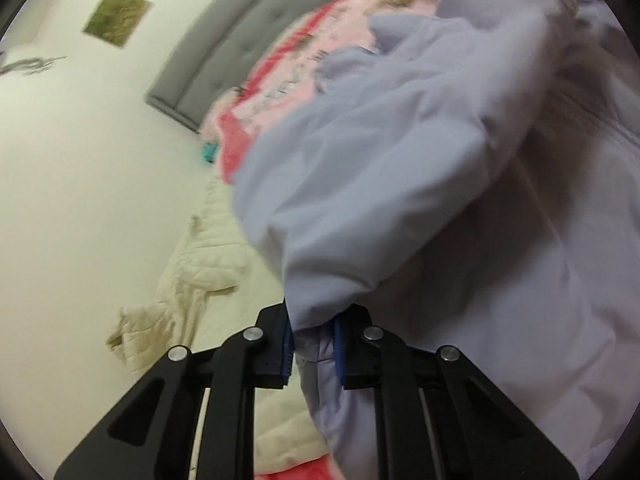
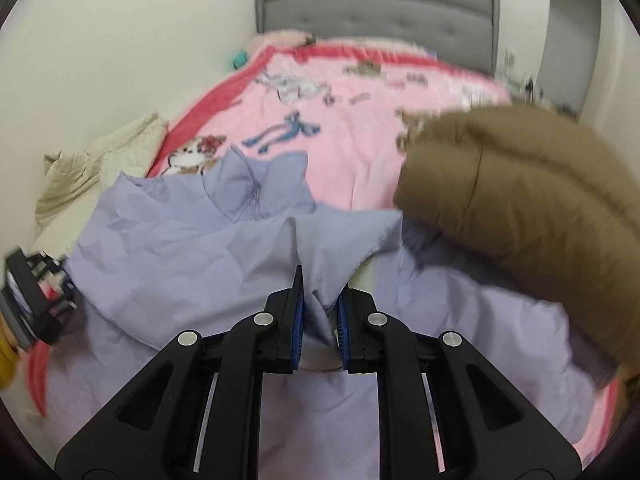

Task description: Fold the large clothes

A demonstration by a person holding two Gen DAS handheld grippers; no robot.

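Note:
A large lavender garment (image 2: 168, 264) lies rumpled across the pink bed cover. My right gripper (image 2: 320, 312) is shut on a pinched fold of it, and the cloth rises in a peak from between the blue pads. In the left wrist view the same lavender garment (image 1: 400, 200) fills the right half, lifted and bunched. My left gripper (image 1: 314, 344) is shut on its edge, with cloth squeezed between the blue pads. The left gripper also shows at the far left edge of the right wrist view (image 2: 36, 300), beside the garment's left side.
A brown puffy coat (image 2: 520, 184) lies on the bed to the right, over part of the lavender garment. The pink blanket (image 2: 340, 128) with a red border covers the bed, and a grey headboard (image 2: 376, 4) stands behind. A cream quilt (image 1: 192, 280) is bunched against the left wall.

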